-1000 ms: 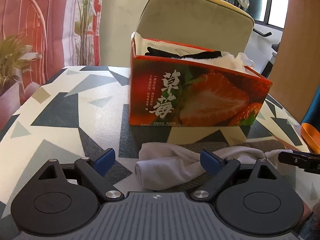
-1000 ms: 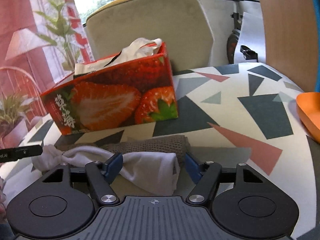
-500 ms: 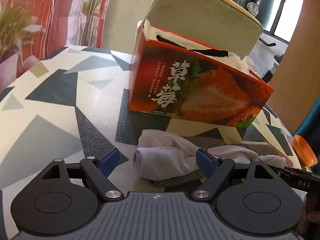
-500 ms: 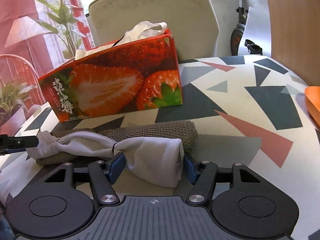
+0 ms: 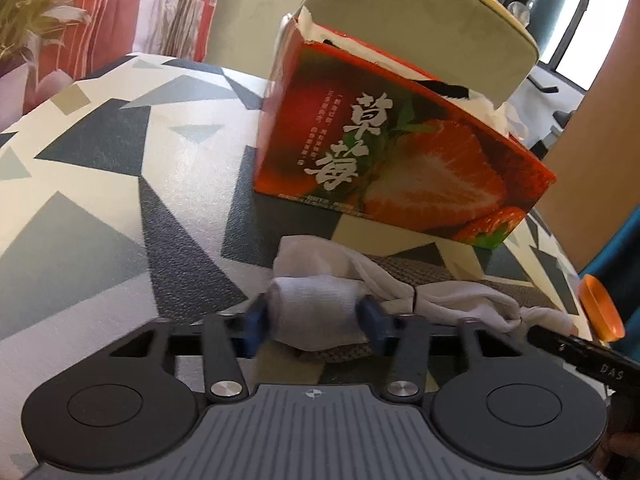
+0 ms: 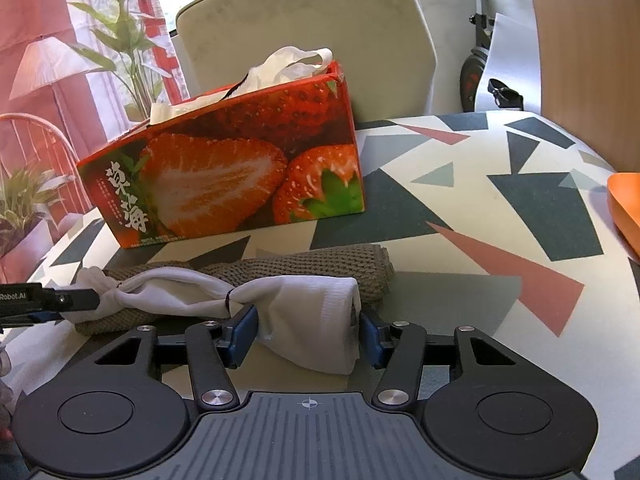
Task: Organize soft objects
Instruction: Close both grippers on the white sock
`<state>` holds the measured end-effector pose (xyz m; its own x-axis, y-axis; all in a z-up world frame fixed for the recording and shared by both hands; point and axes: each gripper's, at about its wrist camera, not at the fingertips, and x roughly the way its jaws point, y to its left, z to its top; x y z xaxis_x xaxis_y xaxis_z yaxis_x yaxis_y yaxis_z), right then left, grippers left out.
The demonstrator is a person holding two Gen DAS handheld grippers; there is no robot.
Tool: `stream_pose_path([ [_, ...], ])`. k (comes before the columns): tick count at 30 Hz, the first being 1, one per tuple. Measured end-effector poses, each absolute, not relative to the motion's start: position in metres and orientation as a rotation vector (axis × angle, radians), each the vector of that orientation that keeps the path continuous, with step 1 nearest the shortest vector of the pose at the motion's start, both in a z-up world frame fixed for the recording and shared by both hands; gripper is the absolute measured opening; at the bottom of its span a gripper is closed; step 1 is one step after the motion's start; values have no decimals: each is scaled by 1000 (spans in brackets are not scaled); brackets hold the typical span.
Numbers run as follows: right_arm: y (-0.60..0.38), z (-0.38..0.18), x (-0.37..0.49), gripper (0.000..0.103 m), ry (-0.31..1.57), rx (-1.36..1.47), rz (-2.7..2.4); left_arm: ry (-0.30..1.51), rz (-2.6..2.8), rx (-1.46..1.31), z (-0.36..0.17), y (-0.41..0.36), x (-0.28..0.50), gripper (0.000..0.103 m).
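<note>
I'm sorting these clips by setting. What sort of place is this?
Most likely a home dining or living area. A padded chair stands at a table with a triangle-patterned cover, potted plants stand by a window, and a strawberry box holding cloth sits on the table.

Beige chair (image 6: 304,28) before sunlit windows (image 5: 576,40)

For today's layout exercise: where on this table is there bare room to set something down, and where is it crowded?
Bare tabletop lies right of the knitted cloth, before the orange dish. More lies left of the strawberry box, near the table's left edge. Crowded: the strip in front of the box, where the white sock lies on the cloth between both grippers.
</note>
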<state>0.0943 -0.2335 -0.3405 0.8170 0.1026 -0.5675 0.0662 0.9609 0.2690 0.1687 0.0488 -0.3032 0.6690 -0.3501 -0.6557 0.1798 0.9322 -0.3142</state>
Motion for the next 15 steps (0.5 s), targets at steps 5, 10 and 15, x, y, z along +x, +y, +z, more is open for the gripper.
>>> stream_pose_path([
  [5,-233,-335,92,39,601,281,26,771,-303,-181,-297,47,163,31],
  [10,-228,-327,88,29,569,257,43,717,-293,-139,-285,45,154,27],
  [15,-227,-315,82,24,518,260,57,669,-297,-146,-275,47,148,24],
])
